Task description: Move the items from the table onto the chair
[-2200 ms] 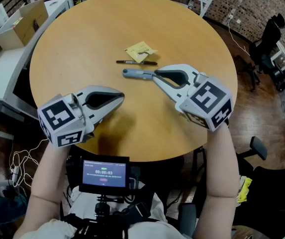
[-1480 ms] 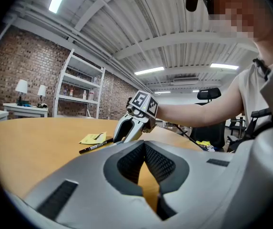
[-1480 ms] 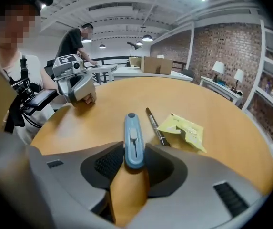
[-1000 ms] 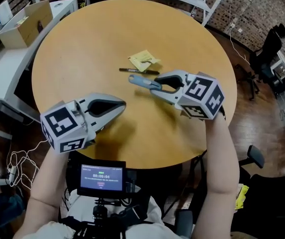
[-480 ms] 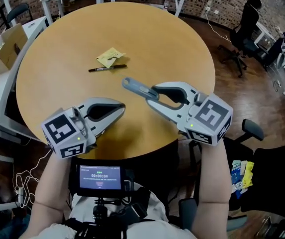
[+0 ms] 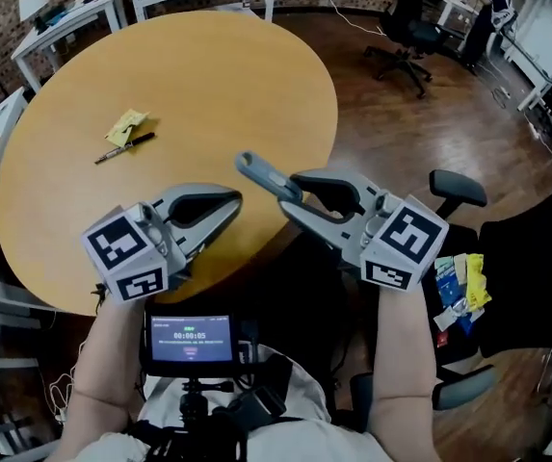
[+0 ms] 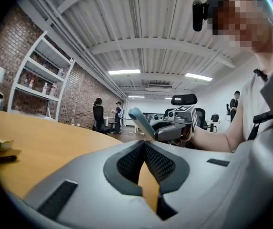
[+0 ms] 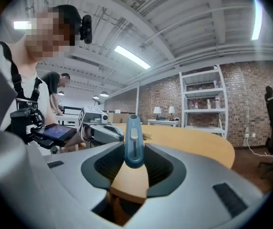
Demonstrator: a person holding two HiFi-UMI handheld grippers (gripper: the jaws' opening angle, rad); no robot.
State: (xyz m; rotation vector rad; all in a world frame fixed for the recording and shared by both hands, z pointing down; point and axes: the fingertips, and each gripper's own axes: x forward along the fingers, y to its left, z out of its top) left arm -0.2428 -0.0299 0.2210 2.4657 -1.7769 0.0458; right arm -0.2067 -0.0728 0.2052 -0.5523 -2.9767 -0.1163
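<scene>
Blue-grey tool (image 6: 261, 174) juts from the right gripper (image 6: 290, 198), clamped in its jaws, over the tabletop (image 6: 208, 75) near edge. The left gripper (image 6: 229, 203) is closed and empty. The pen (image 6: 124, 148) and yellow note (image 6: 127, 123) lie well away.

Round table (image 6: 208, 85) w/ a light wood top, smooth & matte, seen from above. Two small things lie directly on it. A black marker (image 6: 124, 148) lies on its side, set at a slant. A crumpled yellow note (image 6: 127, 123) lies flat just beyond the marker, on its far side; can't tell if they touch. From the marker, the table's left rim is nearer than the right, w/ open wood between.
</scene>
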